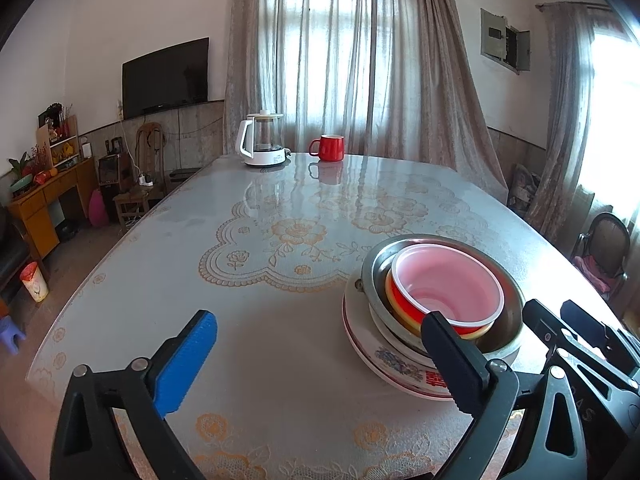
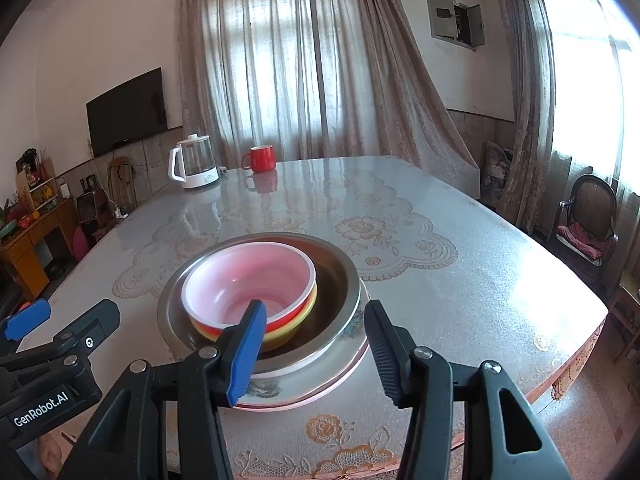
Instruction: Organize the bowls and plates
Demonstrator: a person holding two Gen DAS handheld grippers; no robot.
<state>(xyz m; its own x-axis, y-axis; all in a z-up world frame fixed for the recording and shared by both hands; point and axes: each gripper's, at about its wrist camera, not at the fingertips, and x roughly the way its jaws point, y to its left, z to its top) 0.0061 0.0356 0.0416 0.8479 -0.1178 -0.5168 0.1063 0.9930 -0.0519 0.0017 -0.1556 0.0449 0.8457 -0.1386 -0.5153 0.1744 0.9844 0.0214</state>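
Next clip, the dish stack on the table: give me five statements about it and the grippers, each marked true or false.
1. The red bowl sits on top of the stack. True.
2. The metal basin holds the bowls. True.
3. The left gripper grips the red bowl. False: its jaws stand open and hold nothing.
4. The red mug is stacked in the basin. False: it stands at the far edge beside the kettle.
5. The patterned plate lies under the basin. True.
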